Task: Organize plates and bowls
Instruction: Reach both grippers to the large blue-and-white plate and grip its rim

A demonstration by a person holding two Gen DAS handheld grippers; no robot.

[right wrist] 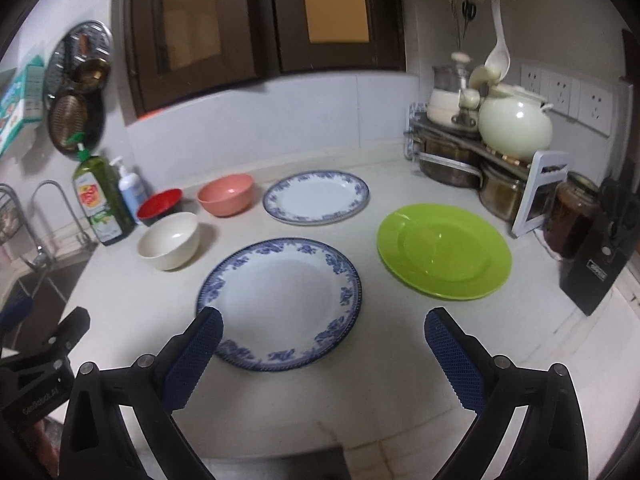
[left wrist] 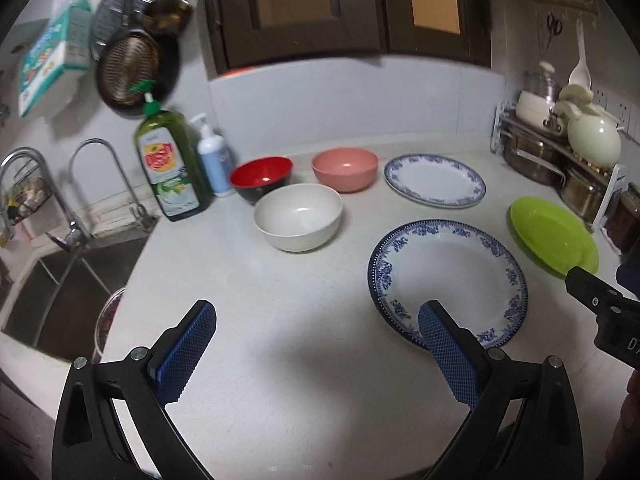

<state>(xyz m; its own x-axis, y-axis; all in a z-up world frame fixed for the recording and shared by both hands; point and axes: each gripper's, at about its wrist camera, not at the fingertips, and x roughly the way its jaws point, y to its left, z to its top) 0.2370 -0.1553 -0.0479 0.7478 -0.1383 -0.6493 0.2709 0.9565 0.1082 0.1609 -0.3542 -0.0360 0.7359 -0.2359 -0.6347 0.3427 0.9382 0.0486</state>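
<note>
Currently both tools hover low over the counter (right wrist: 384,412), nothing held: left gripper (left wrist: 316,344) spread wide, its right finger over the near rim of the near blue-patterned plate (left wrist: 448,276); right gripper (right wrist: 324,350) equally wide, its left finger at that plate's near-left rim. Outward: green plate (right wrist: 444,252) to the right, second blue-patterned plate (right wrist: 316,198) behind, all apart. Cream bowl (left wrist: 298,216), red bowl (left wrist: 260,178), pink bowl (left wrist: 345,168) clustered left near the dish soap bottle (left wrist: 170,168), unnested. Judgement: no stacking done; all three plates and three bowls remain to be sorted.
</note>
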